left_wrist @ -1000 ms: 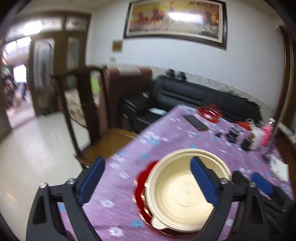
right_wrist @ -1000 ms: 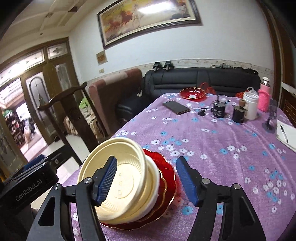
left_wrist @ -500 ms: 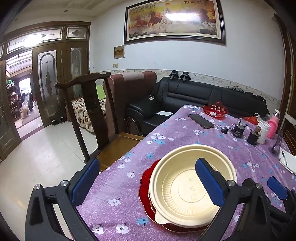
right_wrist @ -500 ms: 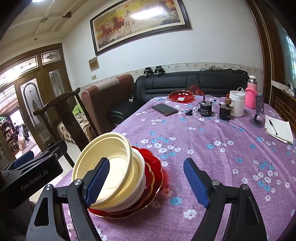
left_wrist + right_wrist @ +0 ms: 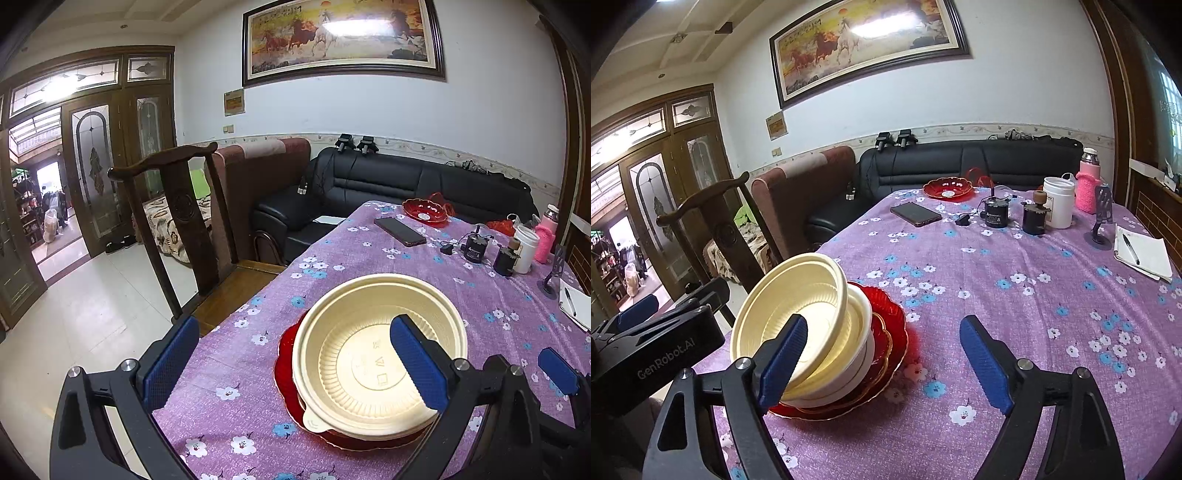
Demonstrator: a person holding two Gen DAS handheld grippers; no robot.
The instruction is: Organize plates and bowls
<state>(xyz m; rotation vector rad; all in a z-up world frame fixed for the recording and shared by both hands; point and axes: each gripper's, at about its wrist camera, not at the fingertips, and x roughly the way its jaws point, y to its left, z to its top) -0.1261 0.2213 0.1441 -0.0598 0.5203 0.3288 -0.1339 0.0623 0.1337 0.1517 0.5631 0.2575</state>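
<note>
Fingers first: the left gripper [image 5: 291,363] has its jaws spread as wide as they go, nothing between the pads, just framing the near table edge and the stack. Over on the right gripper [image 5: 882,363] the jaws are opening, and nothing's pinched there either, even though its left finger [image 5: 783,363] sits right in front of the top bowl's rim

Going big to small: the purple flowered tablecloth [image 5: 1015,295] covers the whole table, and the stack sits near its front left corner, close to the edge by the wooden chair [image 5: 173,229]. Bottom of the pile is a red glass plate [image 5: 894,325], then a white bowl [image 5: 862,332], then the cream plastic bowl [image 5: 373,354] on top

Here's what worries me: in the right wrist view that cream bowl isn't nested flat, it's tipped up toward the table edge and leaning on the white one. Bump it with a finger while pulling away and I reckon it slides off, maybe onto the floor. Another red glass dish [image 5: 947,188] sits well apart at the far end, probably needs collecting
</note>
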